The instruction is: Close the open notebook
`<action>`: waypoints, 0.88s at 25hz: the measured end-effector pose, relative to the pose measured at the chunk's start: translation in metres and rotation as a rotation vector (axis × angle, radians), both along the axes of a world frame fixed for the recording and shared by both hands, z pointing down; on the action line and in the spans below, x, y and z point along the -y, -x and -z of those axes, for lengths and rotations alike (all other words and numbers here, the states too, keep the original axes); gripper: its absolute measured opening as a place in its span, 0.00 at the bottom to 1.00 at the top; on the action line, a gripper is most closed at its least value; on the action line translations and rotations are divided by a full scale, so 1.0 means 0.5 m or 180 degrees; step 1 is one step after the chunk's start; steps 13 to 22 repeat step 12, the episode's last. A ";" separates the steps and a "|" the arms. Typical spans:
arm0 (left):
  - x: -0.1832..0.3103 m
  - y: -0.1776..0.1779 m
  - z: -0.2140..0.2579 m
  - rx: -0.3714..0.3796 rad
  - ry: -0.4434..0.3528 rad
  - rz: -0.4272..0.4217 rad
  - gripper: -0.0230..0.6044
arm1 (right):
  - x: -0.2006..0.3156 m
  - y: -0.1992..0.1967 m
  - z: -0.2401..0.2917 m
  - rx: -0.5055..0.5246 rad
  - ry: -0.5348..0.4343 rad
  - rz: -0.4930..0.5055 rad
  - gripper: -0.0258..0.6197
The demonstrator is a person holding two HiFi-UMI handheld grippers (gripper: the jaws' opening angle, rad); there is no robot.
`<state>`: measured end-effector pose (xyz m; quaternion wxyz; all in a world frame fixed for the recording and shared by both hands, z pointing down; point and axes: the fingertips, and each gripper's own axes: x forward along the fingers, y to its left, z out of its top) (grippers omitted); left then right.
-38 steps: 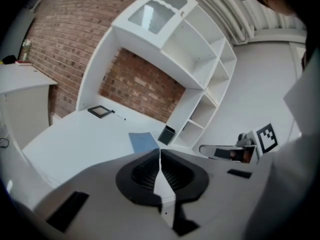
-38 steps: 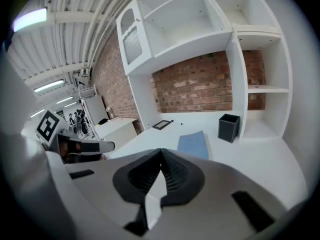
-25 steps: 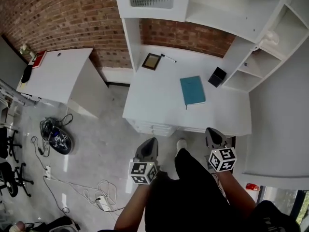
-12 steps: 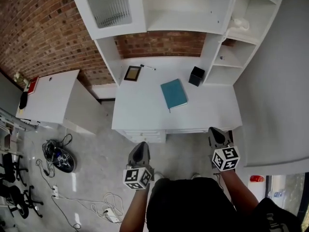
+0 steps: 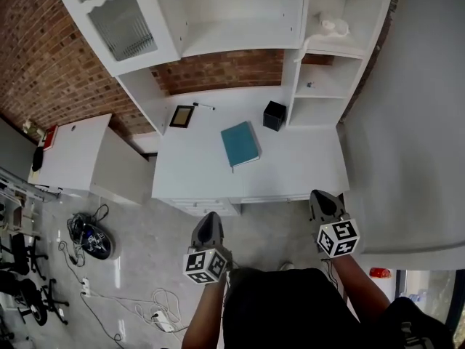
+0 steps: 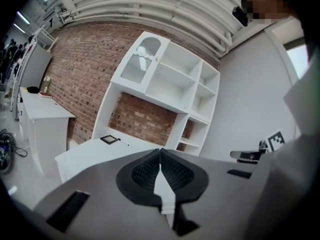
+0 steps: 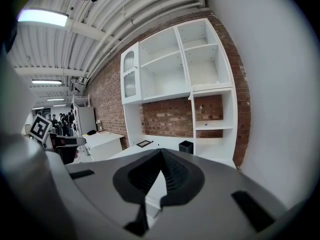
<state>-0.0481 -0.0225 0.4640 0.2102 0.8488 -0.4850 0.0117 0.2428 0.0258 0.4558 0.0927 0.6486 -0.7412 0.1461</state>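
Note:
A teal notebook (image 5: 240,144) lies shut and flat in the middle of the white desk (image 5: 305,169), cover up. Both grippers hang in front of the desk, over the floor, well apart from the notebook. My left gripper (image 5: 209,220) is shut with nothing between its jaws, and its tips meet in the left gripper view (image 6: 160,151). My right gripper (image 5: 321,197), also shut and empty, sits near the desk's front right corner; its jaws touch in the right gripper view (image 7: 161,153). In both gripper views the notebook is hidden behind the jaws.
On the desk stand a black box (image 5: 274,115), a small picture frame (image 5: 182,115) and a pen (image 5: 203,106). White shelves with a glass door (image 5: 120,24) rise behind it. A side table (image 5: 80,155) is at the left, cables (image 5: 91,238) lie on the floor, and a wall (image 5: 414,122) stands at the right.
The desk and notebook have slid left and farther off in the head view as the person backed away. Both grippers stayed shut and now hang farther from the desk's front edge.

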 end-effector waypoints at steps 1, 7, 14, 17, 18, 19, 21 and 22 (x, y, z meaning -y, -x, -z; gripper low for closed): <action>-0.008 -0.017 0.002 0.0005 0.0004 0.0026 0.06 | -0.002 -0.014 -0.003 0.0011 0.0000 0.0032 0.04; -0.039 -0.119 -0.012 0.0085 0.0048 0.0108 0.06 | -0.011 -0.100 -0.005 0.0061 -0.0024 0.0149 0.04; -0.066 -0.194 -0.019 0.0182 0.0022 0.0105 0.06 | -0.016 -0.151 -0.010 0.0127 -0.0067 0.0220 0.04; -0.066 -0.194 -0.019 0.0182 0.0022 0.0105 0.06 | -0.016 -0.151 -0.010 0.0127 -0.0067 0.0220 0.04; -0.066 -0.194 -0.019 0.0182 0.0022 0.0105 0.06 | -0.016 -0.151 -0.010 0.0127 -0.0067 0.0220 0.04; -0.066 -0.194 -0.019 0.0182 0.0022 0.0105 0.06 | -0.016 -0.151 -0.010 0.0127 -0.0067 0.0220 0.04; -0.066 -0.194 -0.019 0.0182 0.0022 0.0105 0.06 | -0.016 -0.151 -0.010 0.0127 -0.0067 0.0220 0.04; -0.066 -0.194 -0.019 0.0182 0.0022 0.0105 0.06 | -0.016 -0.151 -0.010 0.0127 -0.0067 0.0220 0.04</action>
